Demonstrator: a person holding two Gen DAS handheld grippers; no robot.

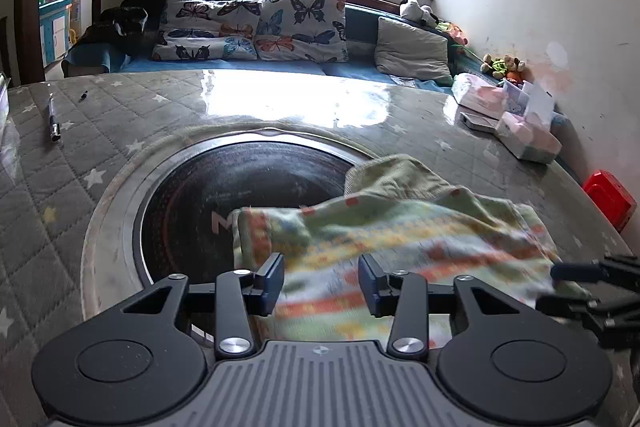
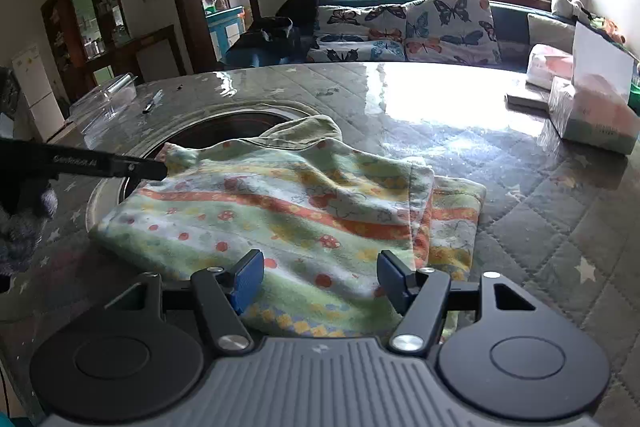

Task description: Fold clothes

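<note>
While the left tongs (image 1: pixel 320 283) hang spread wide and empty over the patterned garment (image 1: pixel 396 239) half-covering the round cooktop (image 1: pixel 224 195), a shallow bite might snag only the top layer, and the right tongs (image 2: pixel 320 279), equally wide and empty above the garment's bunched folds on the counter (image 2: pixel 540 211), could drag it askew.

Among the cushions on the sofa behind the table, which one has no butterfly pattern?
The plain grey-beige cushion at the right end of the sofa. The two cushions left of it are printed with butterflies.
</note>
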